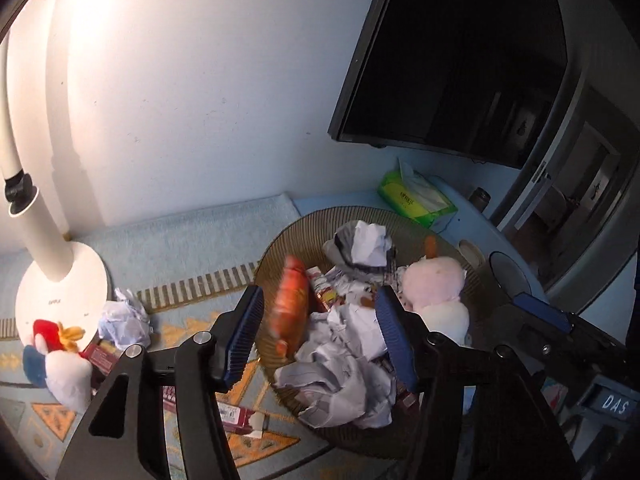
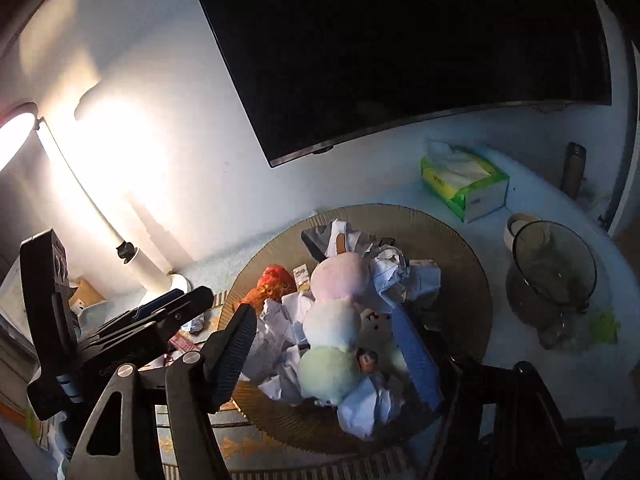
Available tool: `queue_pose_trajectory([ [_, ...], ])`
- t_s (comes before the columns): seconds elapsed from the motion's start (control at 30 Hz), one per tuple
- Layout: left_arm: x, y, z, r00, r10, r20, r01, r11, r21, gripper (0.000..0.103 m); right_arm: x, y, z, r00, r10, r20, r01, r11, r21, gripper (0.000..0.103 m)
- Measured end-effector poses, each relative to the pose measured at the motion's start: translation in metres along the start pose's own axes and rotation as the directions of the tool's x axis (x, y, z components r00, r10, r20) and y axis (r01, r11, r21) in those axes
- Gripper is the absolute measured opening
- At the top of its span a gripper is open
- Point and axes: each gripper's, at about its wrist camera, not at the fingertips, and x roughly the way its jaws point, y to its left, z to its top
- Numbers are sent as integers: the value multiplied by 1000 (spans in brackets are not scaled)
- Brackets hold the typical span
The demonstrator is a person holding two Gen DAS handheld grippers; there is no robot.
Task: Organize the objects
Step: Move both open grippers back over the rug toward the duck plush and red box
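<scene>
A round ribbed brown basket (image 1: 280, 236) (image 2: 452, 240) holds crumpled white paper (image 1: 340, 364) (image 2: 280, 320), an orange snack bag (image 1: 290, 304) (image 2: 272, 284) and a pastel plush of three balls (image 1: 434, 288) (image 2: 332, 320). My left gripper (image 1: 320, 340) is open above the basket; the blurred orange bag sits between its fingers, untouched. My right gripper (image 2: 328, 352) is open over the plush and paper. The left gripper also shows at the left of the right wrist view (image 2: 160, 312).
A white lamp (image 1: 56, 280) stands at the left with a duck plush (image 1: 60, 356), a paper ball (image 1: 126, 320) and red packets (image 1: 236, 416) on the patterned mat. A green tissue box (image 1: 416, 200) (image 2: 464, 184), a dark glass bowl (image 2: 552, 268), a bottle (image 2: 574, 168) and a TV (image 2: 400, 40) stand behind.
</scene>
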Motion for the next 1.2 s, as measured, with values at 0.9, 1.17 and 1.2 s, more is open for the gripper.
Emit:
queue_pose_trajectory([
  [0.9,-144,182,-213,913,408,-28,-397,869,-296,96,53,102,-164,979,120,-163,-154,965,-211,94],
  [1.17,-139,187,-214,916,397,-63,-396,862,-317,96,50,108,-167,985,80,-154,-117,961,-252,99],
  [1.2,-139,187,-215,917,394,-61,-392,863,-318,96,52,106,-167,984,80,-161,-118,963,-243,99],
])
